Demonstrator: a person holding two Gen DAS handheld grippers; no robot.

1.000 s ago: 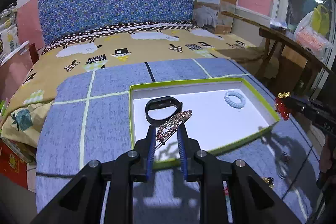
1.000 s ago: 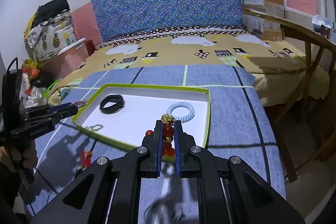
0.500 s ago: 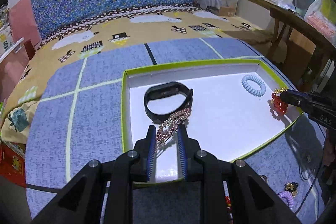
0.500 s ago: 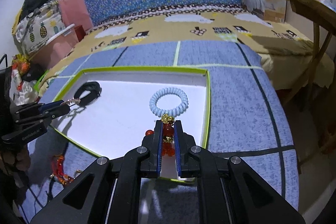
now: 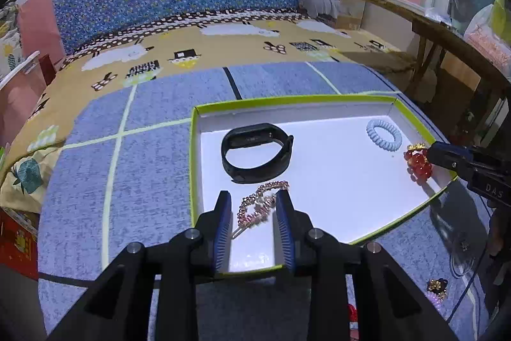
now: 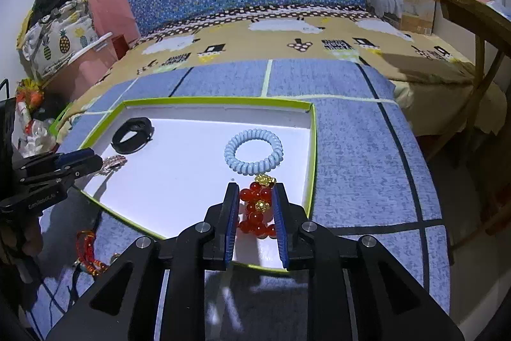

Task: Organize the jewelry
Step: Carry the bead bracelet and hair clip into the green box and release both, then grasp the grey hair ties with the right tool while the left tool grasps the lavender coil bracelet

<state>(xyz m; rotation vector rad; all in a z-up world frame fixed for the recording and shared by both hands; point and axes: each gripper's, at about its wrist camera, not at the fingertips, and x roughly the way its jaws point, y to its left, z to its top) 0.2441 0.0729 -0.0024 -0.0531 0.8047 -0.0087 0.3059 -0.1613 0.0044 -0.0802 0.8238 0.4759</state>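
Jewelry pieces sit between parted jaws at both ends of a green-rimmed white tray (image 5: pixel 192 168) on the bed. In the left wrist view, the rhinestone hair clip (image 5: pixel 259 207) lies on the tray floor between the blue pads of the left claw (image 5: pixel 254 201), its long axis running from about 7 o'clock near the claw to 1 o'clock toward the black fitness band (image 5: pixel 257 152); the jaws have just been opening and a gap shows on the left, while the clip's far end is close against the right pad. In the right wrist view, the red bead bracelet (image 6: pixel 257 210) with gold charms lies lengthwise along the right claw (image 6: pixel 256 200), pointing to 12 o'clock, where its gold end nearly touches the pale blue coil hair tie (image 6: pixel 254 151); these jaws too have just been opening, and the beads rest on the tray, apparently no longer pinched. Each piece is nearest its own claw, so any withdrawal likely calls for backing straight out toward 6 o'clock. More jewelry waits on the blue blanket (image 5: pixel 150 149) outside the tray.
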